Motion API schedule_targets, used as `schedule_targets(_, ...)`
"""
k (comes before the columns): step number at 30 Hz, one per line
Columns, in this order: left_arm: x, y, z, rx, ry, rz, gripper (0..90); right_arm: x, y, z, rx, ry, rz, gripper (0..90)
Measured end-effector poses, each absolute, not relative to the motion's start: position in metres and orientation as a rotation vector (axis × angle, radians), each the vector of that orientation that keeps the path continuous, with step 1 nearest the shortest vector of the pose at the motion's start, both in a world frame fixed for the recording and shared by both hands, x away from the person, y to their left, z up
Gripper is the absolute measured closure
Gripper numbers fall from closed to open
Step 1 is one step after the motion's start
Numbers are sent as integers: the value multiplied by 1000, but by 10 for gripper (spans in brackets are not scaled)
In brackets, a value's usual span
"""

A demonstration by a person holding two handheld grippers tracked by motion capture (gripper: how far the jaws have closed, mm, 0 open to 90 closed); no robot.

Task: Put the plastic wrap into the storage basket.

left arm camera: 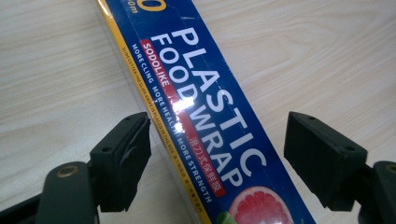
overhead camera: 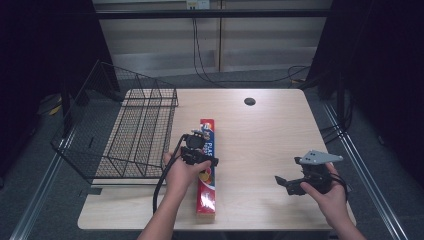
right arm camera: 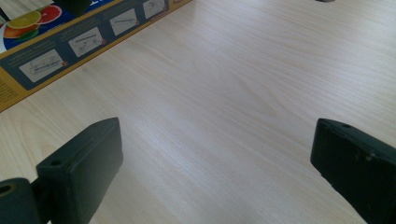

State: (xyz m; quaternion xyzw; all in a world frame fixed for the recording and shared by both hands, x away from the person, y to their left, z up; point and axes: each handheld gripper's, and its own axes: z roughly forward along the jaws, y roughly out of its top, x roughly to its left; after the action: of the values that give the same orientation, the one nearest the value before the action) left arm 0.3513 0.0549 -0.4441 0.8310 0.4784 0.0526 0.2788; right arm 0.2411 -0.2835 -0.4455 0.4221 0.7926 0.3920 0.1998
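Observation:
A long blue and red box of plastic food wrap [overhead camera: 207,196] lies on the wooden table [overhead camera: 260,135], its length running from near to far. My left gripper [overhead camera: 200,158] is lowered over the box's middle. In the left gripper view the box [left arm camera: 205,107] passes between the two black jaws, and the left gripper [left arm camera: 219,140] is open, with a gap on each side of the box. My right gripper [overhead camera: 290,176] hovers open over bare wood at the near right, pointing left. In the right gripper view the right gripper [right arm camera: 215,140] holds nothing, and the box's side [right arm camera: 70,42] sits far off.
A black wire basket [overhead camera: 135,132] stands on the table's left part and overhangs its left edge. A dark round hole [overhead camera: 249,101] marks the far middle of the tabletop. Cables [overhead camera: 295,72] lie on the floor behind the table.

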Motion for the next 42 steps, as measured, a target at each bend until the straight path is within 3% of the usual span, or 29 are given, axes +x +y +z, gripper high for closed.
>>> schedule_targets(11,350,49,-448,2230,1412,100,279,241,-285,-443,1177,2205,1109,22)
schedule_targets(25,352,41,-460,2255,1540,29,257,240,-285,-442,1187,2183,1107,23)
schedule_targets(31,351,37,-451,2289,1602,38,335,241,-285,-442,1185,2184,1106,23)
schedule_targets(34,355,41,-444,2360,1560,12,428,241,-285,-442,1181,2187,1116,23)
schedule_targets(42,365,49,-427,2411,1532,-93,441,241,-287,-440,1177,2175,1125,23)
